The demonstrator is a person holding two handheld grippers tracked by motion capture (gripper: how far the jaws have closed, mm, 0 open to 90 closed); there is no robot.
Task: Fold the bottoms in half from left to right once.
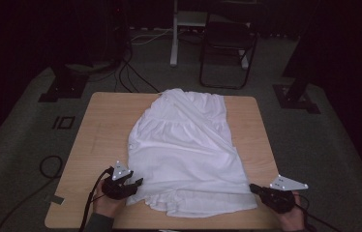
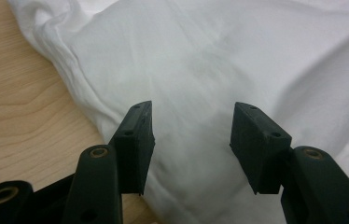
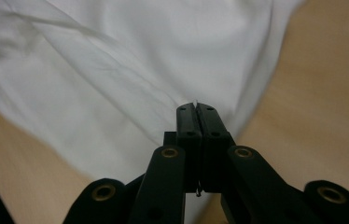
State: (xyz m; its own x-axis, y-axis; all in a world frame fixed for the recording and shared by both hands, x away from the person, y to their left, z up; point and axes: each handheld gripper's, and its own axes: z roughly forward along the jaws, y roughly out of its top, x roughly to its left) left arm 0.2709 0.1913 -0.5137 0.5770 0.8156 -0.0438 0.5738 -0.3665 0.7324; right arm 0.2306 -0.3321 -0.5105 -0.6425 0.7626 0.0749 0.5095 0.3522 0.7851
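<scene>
The right gripper [image 3: 196, 108] is sitting at the near right corner of the white garment [image 1: 184, 150], its jaws pressed together with a thin sliver of white cloth pinched between the tips; seen from the right gripper view, the fabric is fanning away from that pinch in long drawn creases, which suggests the hem is being held taut from this corner so that it can be lifted or pulled. The left gripper [image 2: 192, 133] is hovering over the near left edge of the same garment with its jaws standing apart, cloth lying flat beneath the gap and nothing pressed between the pads; it appears to be lining up on the opposite corner so the two holds match. In the high view the left gripper [image 1: 138, 182] and right gripper [image 1: 255, 188] are flanking the bottom hem, each carried in a hand [image 1: 105, 202] coming in from the near edge. The garment itself is lying spread over the middle of the wooden table [image 1: 99, 130], narrower end away from the person, ruffled hem nearest, which puts both lower corners within easy reach. Beyond the table, a dark chair [image 1: 227, 48] and cables [image 1: 135, 77] are resting on the grey floor, well apart from the work.
</scene>
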